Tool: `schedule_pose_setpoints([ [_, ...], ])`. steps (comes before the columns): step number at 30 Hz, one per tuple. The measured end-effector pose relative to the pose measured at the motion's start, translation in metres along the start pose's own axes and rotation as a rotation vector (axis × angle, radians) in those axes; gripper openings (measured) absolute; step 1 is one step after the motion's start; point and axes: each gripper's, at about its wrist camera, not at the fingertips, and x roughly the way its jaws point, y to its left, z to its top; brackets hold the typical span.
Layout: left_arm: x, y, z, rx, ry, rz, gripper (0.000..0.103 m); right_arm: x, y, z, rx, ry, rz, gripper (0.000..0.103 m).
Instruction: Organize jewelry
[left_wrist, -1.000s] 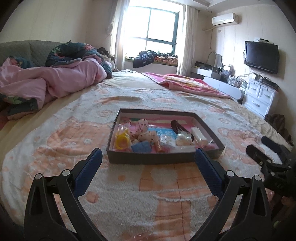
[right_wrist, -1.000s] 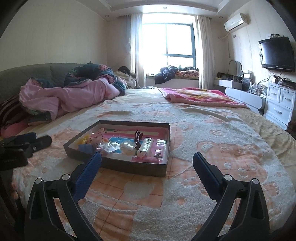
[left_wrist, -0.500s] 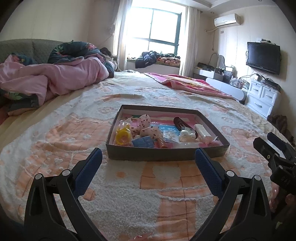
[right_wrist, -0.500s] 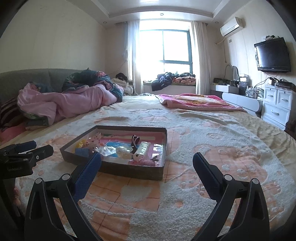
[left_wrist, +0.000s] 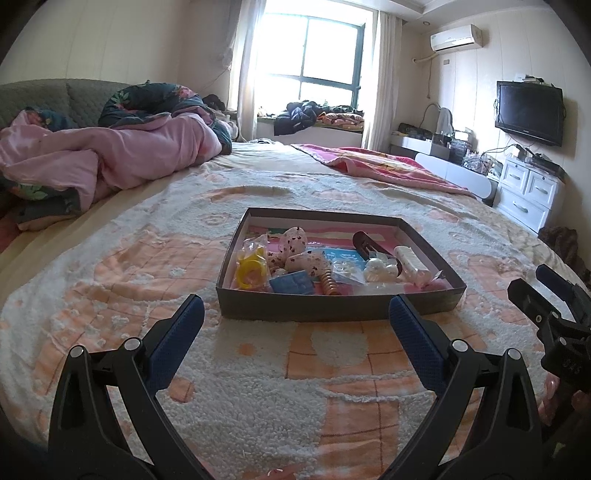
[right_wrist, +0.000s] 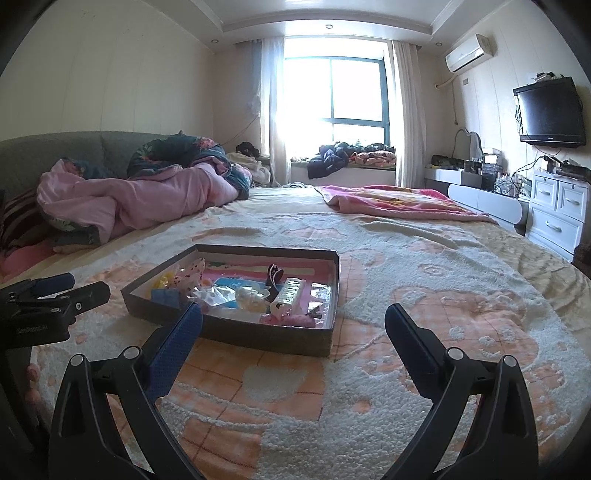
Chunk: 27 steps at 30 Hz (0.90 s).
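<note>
Both grippers hover with jaws spread wide and empty — the jewelry box (left_wrist: 338, 308) sits on the bed (left_wrist: 110, 280) dead ahead of the left gripper (left_wrist: 295, 328), the right gripper (right_wrist: 293, 332) angled off its right corner.

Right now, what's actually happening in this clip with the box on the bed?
A person holds a gripper in each hand over a bed covered by a fuzzy peach-and-white blanket. Both the left gripper and the right gripper are open and empty, short of a shallow dark box. The box holds a jumble of small accessories, including a yellow ring-shaped piece, a blue item and a white beaded strand. Nothing has been picked up yet.
</note>
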Motion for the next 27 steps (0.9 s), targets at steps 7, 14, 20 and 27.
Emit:
schedule_pose_setpoints([
  [7,0.0002,0.0001,-0.0003,0.001,0.000,0.001,0.092,0.0002,0.0006,-0.0002,0.001,0.003,0.001,0.096],
  [14,0.0002,0.0002,-0.0002,0.000,0.000,0.001,0.092,0.0020,0.0021,-0.0010,0.002,0.010,0.006,0.096],
  [20,0.0005,0.0009,-0.0005,0.001,0.000,0.002,0.092,0.0021,0.0019,-0.0011,0.003,0.009,0.005,0.096],
  [27,0.0003,0.0001,-0.0005,0.001,0.000,0.002,0.092,0.0029,0.0006,-0.0023,0.008,0.013,0.006,0.096],
])
